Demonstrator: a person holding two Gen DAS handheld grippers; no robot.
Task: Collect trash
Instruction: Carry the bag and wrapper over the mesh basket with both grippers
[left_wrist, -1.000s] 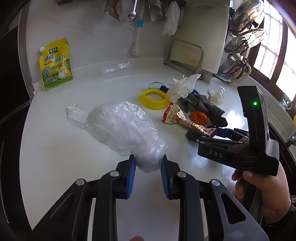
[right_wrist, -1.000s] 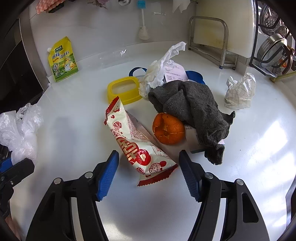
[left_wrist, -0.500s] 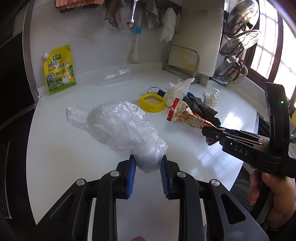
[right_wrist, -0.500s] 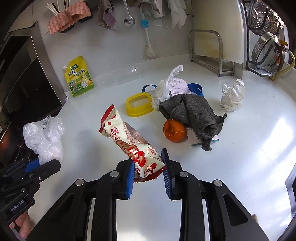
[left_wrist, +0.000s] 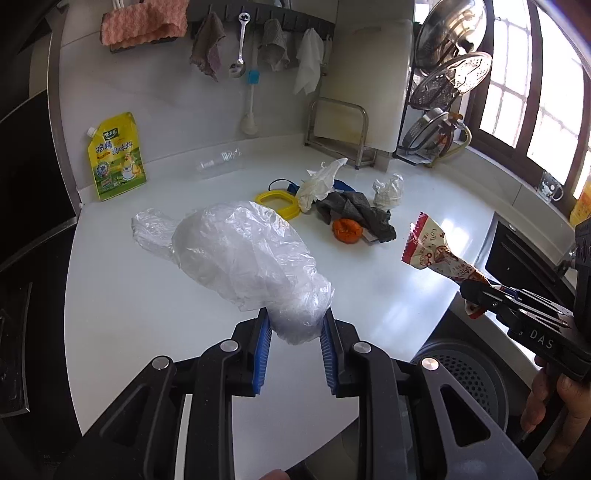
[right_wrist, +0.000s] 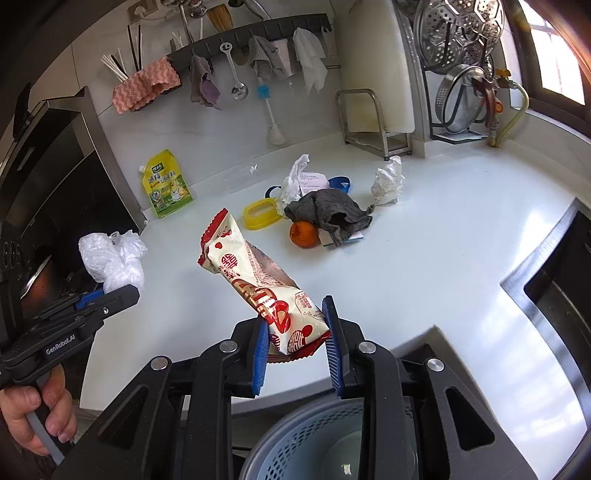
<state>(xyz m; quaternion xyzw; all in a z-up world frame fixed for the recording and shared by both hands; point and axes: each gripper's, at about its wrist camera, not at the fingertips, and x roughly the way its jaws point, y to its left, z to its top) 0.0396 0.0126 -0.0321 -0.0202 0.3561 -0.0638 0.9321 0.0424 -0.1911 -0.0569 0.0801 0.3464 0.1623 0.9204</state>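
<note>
We've got the red-and-white snack wrapper (right_wrist: 258, 291) pinched by its bottom end in the right tongs (right_wrist: 295, 343), held in the air above the bench (right_wrist: 424, 266) edge, over the perforated bin (right_wrist: 314, 443). Right jaws just closed in on it. Left tongs (left_wrist: 295, 343) are clamped narrow on the clear plastic bag (left_wrist: 243, 258), which looks lifted off the bench, hard to tell. Orange (right_wrist: 303, 233), grey rag (right_wrist: 332, 214), yellow lid (right_wrist: 260, 214) sit near the back.

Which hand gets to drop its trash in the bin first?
Probably the right. Its tool holds the red-and-white snack wrapper right above the perforated bin. The left tool, gripping the clear plastic bag, sits over the counter.
</note>
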